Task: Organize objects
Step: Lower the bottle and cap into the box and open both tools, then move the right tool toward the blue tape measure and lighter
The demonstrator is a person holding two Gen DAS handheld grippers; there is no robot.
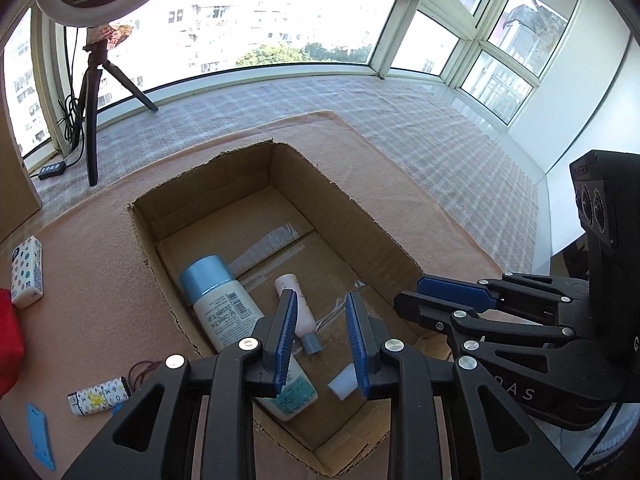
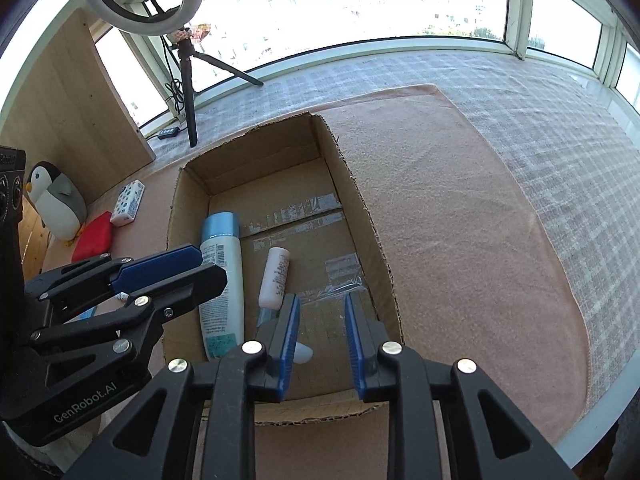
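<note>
Both grippers hang over the near end of an open cardboard box (image 1: 280, 168), pointing down into it. Left gripper (image 1: 322, 344) has its blue pads slightly spread with nothing pinched between them; through the gap shows the box floor, with a small grey cap just beyond the left pad and a small white piece (image 1: 342, 382) close by the right pad's base. Right gripper (image 2: 322, 346) is likewise a little apart and empty, over bare cardboard near the box's right wall.

Inside the box, a white bottle (image 2: 222, 280) with a blue cap lies flat along the left wall. Beside it lies a pink tube (image 2: 274, 278), its lower end just ahead of the right gripper's left pad.

Outside the box, on the pink mat (image 2: 460, 220), to the left: a patterned pack (image 1: 27, 272), a red pouch (image 2: 94, 236), a lighter (image 1: 100, 396) and a toy penguin (image 2: 54, 200).
</note>
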